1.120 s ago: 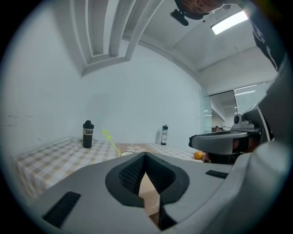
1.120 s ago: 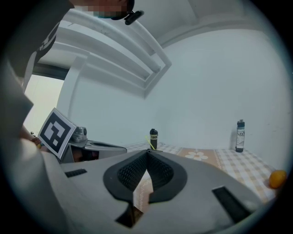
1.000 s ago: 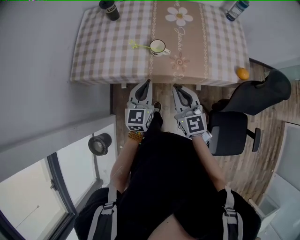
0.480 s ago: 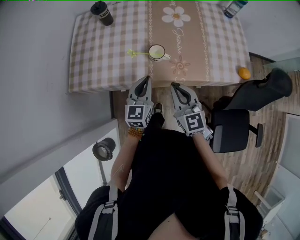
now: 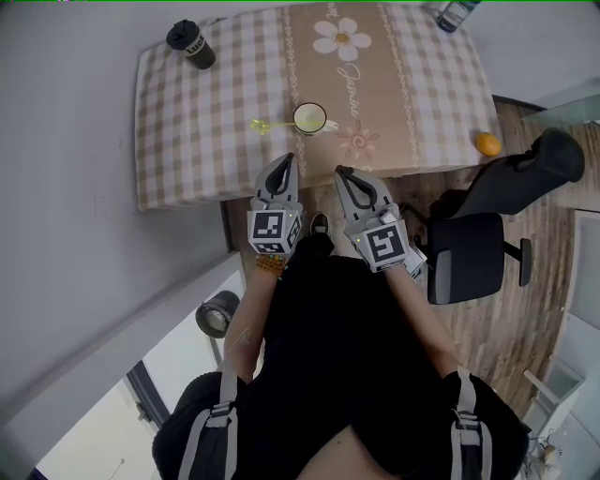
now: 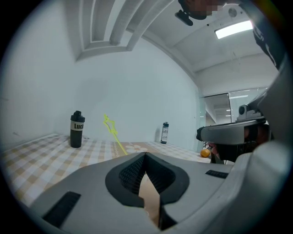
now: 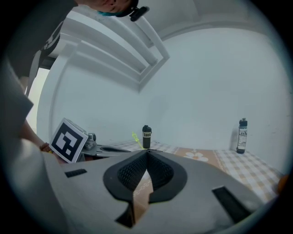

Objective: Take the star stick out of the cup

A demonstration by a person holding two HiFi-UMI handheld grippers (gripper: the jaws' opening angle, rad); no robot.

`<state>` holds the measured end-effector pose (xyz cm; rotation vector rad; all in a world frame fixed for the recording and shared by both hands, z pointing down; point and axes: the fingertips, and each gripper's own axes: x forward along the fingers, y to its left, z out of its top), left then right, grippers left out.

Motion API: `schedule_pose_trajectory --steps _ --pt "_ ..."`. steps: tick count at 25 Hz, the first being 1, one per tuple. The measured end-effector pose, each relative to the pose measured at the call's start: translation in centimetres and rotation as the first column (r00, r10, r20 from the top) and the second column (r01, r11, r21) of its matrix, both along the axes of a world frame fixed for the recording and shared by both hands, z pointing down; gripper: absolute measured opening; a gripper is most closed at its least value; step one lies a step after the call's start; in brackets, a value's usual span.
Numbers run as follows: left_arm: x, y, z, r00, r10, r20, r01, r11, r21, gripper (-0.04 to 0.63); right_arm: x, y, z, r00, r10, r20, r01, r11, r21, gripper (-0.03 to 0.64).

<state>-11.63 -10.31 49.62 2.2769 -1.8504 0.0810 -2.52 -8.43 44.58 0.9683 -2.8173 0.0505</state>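
Observation:
A white cup [image 5: 310, 118] stands on the checked tablecloth [image 5: 206, 122] near the table's front edge. The yellow star stick [image 5: 267, 126] leans out of it to the left. My left gripper [image 5: 286, 159] and right gripper [image 5: 340, 172] hover side by side at the front edge, just short of the cup, both shut and empty. In the left gripper view the star stick [image 6: 111, 129] rises above the shut left gripper [image 6: 145, 155]; the cup is hidden. The right gripper view shows the star stick [image 7: 136, 139] small, beyond the shut right gripper [image 7: 147, 152].
A black bottle [image 5: 188, 43] stands at the table's far left, a clear bottle [image 5: 457, 13] at the far right, an orange [image 5: 487, 143] at the right front edge. A black office chair [image 5: 473, 258] stands right of me. A grey wall runs along the left.
Both grippers have come forward from short of the table to its front edge, nearer the cup. They stay shut. The cup and the stick have not moved.

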Motion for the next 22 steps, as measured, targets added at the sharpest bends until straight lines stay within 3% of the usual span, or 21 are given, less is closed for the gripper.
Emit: schedule_pose_trajectory --steps 8,10,22 --pt "-0.7 -2.2 2.0 1.0 0.031 -0.004 -0.031 0.999 -0.022 0.004 0.4 -1.8 0.1 0.997 0.071 -0.002 -0.071 0.997 0.02 0.006" --pt "-0.6 -2.9 2.5 0.999 0.049 -0.012 -0.05 0.998 -0.035 0.079 0.4 -2.1 0.2 0.997 0.082 -0.005 -0.081 0.996 0.022 0.006" --pt "-1.4 -6.2 4.8 0.995 0.067 -0.067 -0.072 0.995 -0.071 0.08 0.5 -3.0 1.1 0.99 0.135 -0.027 -0.135 0.991 0.009 0.006"
